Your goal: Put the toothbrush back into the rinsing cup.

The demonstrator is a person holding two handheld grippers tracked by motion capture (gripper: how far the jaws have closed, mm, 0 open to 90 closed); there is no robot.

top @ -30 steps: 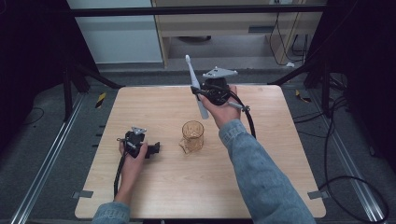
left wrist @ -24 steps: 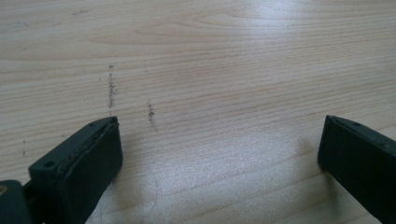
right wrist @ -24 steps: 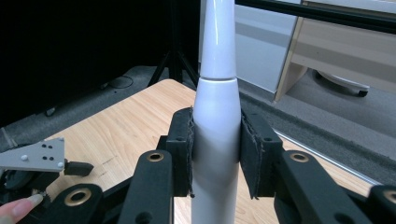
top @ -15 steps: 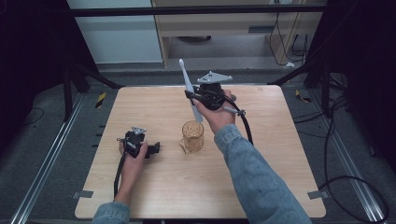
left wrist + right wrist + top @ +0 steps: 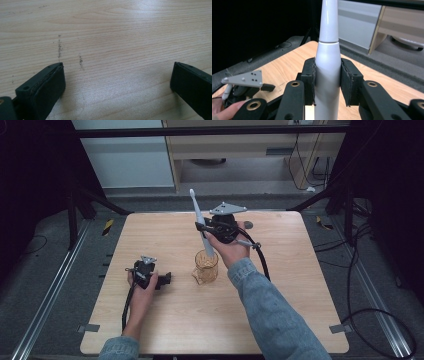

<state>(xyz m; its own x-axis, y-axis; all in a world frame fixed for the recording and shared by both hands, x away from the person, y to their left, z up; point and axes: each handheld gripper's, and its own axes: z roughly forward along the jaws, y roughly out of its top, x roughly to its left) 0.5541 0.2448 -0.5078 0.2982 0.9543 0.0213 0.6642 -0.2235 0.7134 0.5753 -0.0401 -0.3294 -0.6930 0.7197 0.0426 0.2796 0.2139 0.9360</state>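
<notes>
Toothbrush [image 5: 327, 62], a white electric one, is clamped by its thick handle between the two black pads of the right claw [image 5: 212, 226], head up and tilted a little toward the far left; in the high view its lower end points down at the mouth of the amber glass cup [image 5: 206, 267] and looks to sit just over or barely inside the rim, though I cannot tell whether it touches the glass. Compared with a second ago, the right claw has swung the toothbrush leftward and nearer the person, from a spot beyond the cup to one right above it, which I read as the lead-in to standing the toothbrush in the cup; a straight lowering seems to be what remains. The left claw [image 5: 159, 279] has not moved: it rests low on the bench [image 5: 280, 310] to the left of the cup, jaws spread wide with nothing but bare wood grain between them in the left gripper view, apart from the cup and not steadying it. The cup stands near the middle of the bench, well clear of every edge, with open wood all around it. A light cup with nobody holding it could tip if the handle lands on the rim.
</notes>
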